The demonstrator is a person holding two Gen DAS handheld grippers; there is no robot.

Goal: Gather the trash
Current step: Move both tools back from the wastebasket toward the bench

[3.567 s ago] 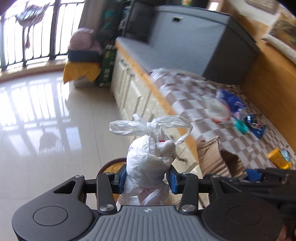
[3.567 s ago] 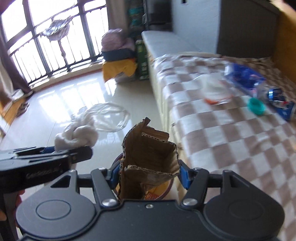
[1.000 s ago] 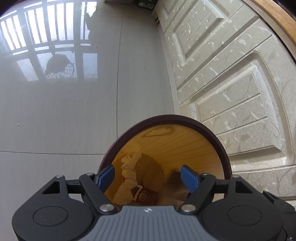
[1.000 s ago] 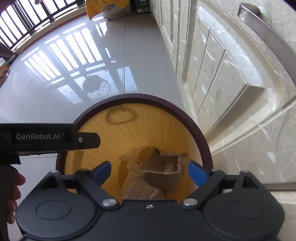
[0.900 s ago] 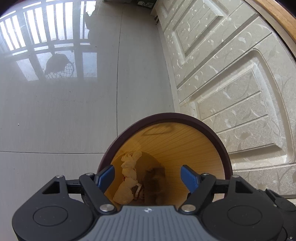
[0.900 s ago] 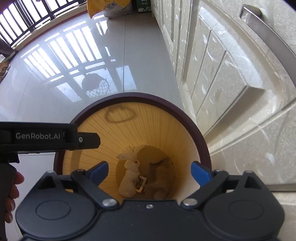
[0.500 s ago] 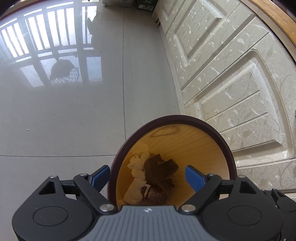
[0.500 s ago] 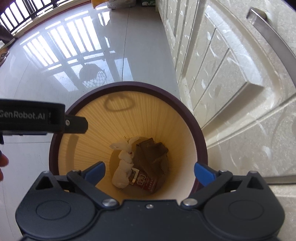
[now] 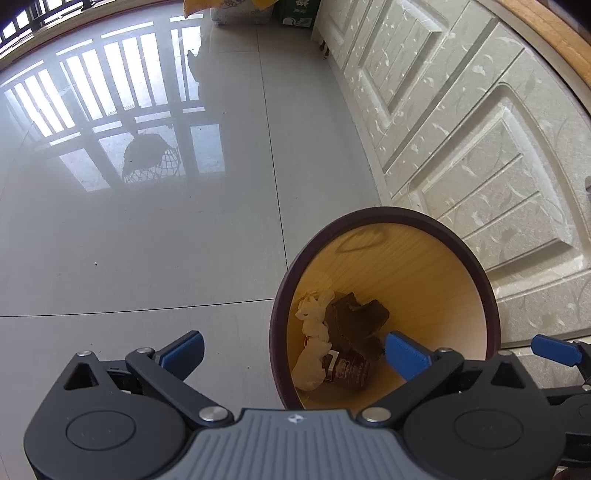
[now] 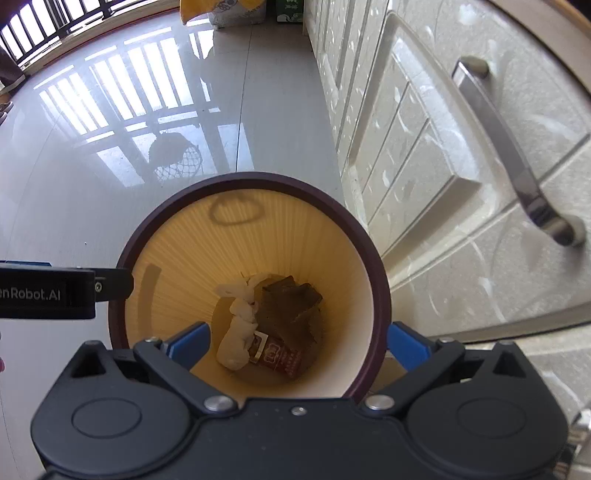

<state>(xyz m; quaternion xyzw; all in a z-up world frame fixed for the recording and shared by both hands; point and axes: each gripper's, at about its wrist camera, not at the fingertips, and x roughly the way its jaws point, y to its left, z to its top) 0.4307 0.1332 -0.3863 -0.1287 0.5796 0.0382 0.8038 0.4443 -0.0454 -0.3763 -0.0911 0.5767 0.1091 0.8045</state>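
A round waste bin (image 9: 476,273) with a dark rim and yellow inside (image 10: 258,236) stands on the floor by the cabinet. In it lie a white knotted plastic bag (image 9: 312,332) (image 10: 238,325), a brown cardboard piece (image 9: 356,321) (image 10: 288,301) and a red packet (image 10: 275,354). My left gripper (image 9: 293,349) is open and empty, above the bin's left rim. My right gripper (image 10: 299,341) is open and empty, straight above the bin. The left gripper's finger (image 10: 66,288) shows at the left of the right wrist view.
Cream cabinet doors (image 9: 461,122) with a metal handle (image 10: 513,147) stand right of the bin. Glossy grey tile floor (image 9: 147,221) spreads to the left. A yellow cloth over boxes (image 10: 221,11) sits far back by the window railing.
Both grippers opened and dropped the white bag and the cardboard into the bin. Since then both have risen a little, and the left one has drifted left off the bin's middle.
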